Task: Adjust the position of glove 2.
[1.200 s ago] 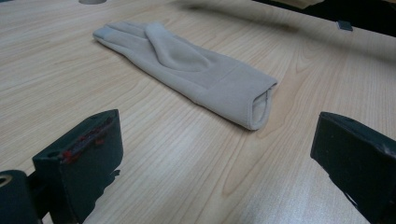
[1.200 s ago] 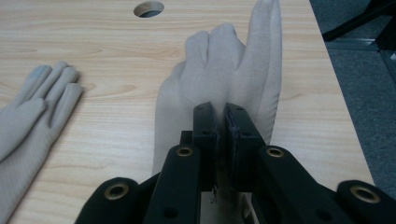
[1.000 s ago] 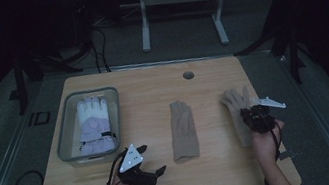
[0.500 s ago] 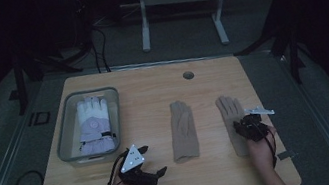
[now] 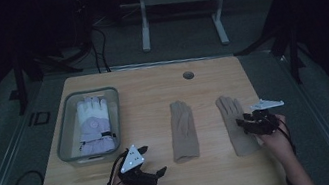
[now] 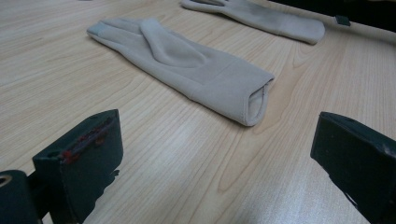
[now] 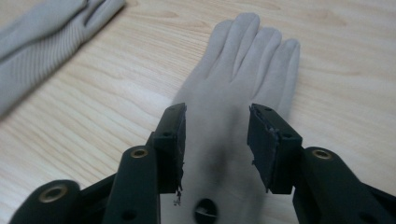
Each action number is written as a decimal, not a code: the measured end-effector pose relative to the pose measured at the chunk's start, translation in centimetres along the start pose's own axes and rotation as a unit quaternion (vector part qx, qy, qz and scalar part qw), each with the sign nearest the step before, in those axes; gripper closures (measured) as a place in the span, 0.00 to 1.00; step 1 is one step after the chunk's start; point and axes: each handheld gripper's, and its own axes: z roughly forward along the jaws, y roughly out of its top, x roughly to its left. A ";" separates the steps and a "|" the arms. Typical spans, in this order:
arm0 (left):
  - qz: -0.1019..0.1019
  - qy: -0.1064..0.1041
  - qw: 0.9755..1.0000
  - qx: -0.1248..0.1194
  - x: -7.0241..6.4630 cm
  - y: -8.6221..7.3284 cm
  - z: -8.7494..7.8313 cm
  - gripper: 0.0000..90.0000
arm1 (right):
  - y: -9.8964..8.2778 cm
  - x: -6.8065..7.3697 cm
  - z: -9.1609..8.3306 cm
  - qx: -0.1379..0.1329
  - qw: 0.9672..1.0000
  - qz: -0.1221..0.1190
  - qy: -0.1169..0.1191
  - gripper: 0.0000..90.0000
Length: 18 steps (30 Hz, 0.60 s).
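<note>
The right gripper hangs over a flat beige cloth glove near the right edge of the pale wooden desk.

Its jaws have just been opening and now stand half apart above the glove's palm, holding nothing, though they may be brushing the cloth. To pick it up well, go straight down, pinch only a fold at the middle, then lift slowly. The left gripper rests spread wide by the front edge, facing a second beige glove.
</note>
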 end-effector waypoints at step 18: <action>0.003 -0.003 1.000 0.004 -0.2 -0.2 0.2 0.03 | -2.8 -1.3 2.3 -0.011 0.999 -0.031 0.036 0.76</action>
